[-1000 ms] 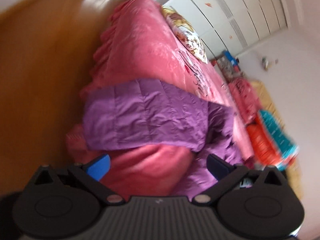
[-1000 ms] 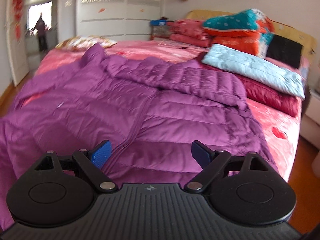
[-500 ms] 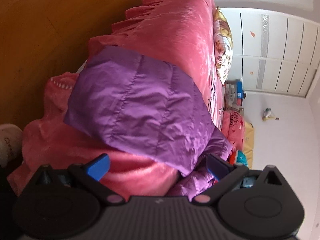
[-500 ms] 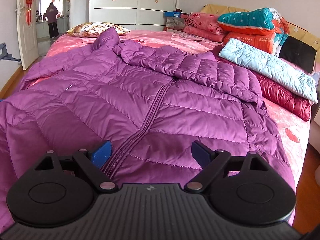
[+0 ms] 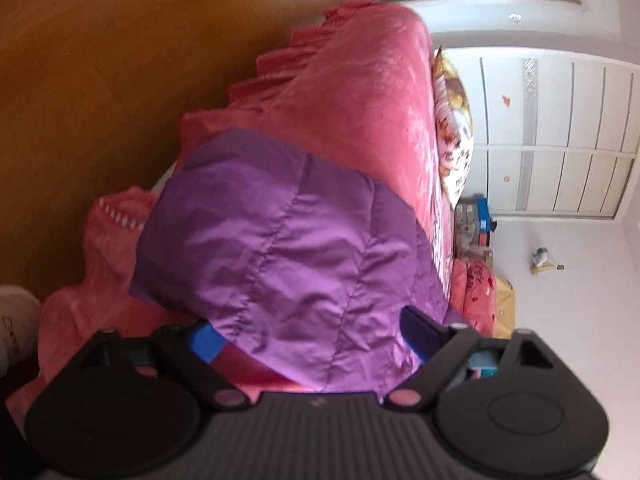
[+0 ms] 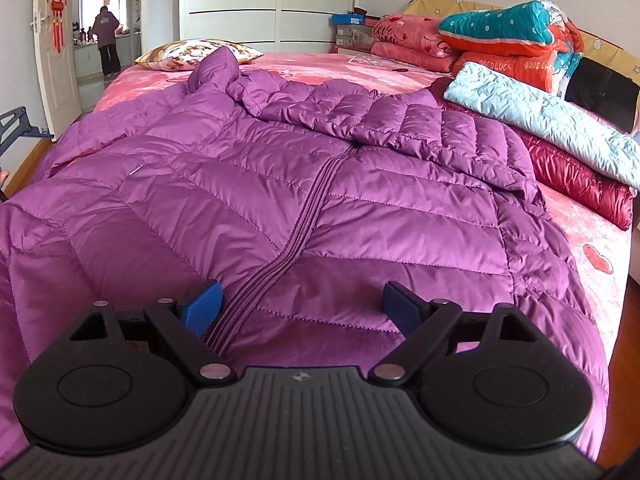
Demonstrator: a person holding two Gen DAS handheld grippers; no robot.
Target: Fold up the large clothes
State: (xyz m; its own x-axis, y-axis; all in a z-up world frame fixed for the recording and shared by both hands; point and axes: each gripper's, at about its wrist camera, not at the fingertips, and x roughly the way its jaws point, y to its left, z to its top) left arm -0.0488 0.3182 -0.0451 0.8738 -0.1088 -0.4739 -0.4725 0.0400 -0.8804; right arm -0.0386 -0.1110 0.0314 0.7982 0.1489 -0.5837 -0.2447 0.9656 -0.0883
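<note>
A large purple quilted down jacket [image 6: 304, 184] lies spread front up on the pink bed [image 6: 592, 248], zipper closed, hood toward the far pillow. My right gripper [image 6: 302, 310] is open just above its bottom hem, straddling the zipper. My left gripper [image 5: 312, 336] is open, its jaws on either side of the jacket's hanging corner [image 5: 288, 248] at the bed's side edge; I cannot tell if the pads touch the fabric.
Folded quilts [image 6: 512, 40], a light blue jacket [image 6: 540, 120] and a dark red jacket [image 6: 576, 176] lie at the right. A patterned pillow [image 6: 192, 52] lies at the far end. White wardrobe [image 6: 268, 4], wooden floor [image 5: 100, 80], a person in the doorway [image 6: 106, 40].
The left gripper has rolled and closed in on the jacket's hanging corner, which now sits between its jaws. The right gripper has dropped lower and nearer the hem.
</note>
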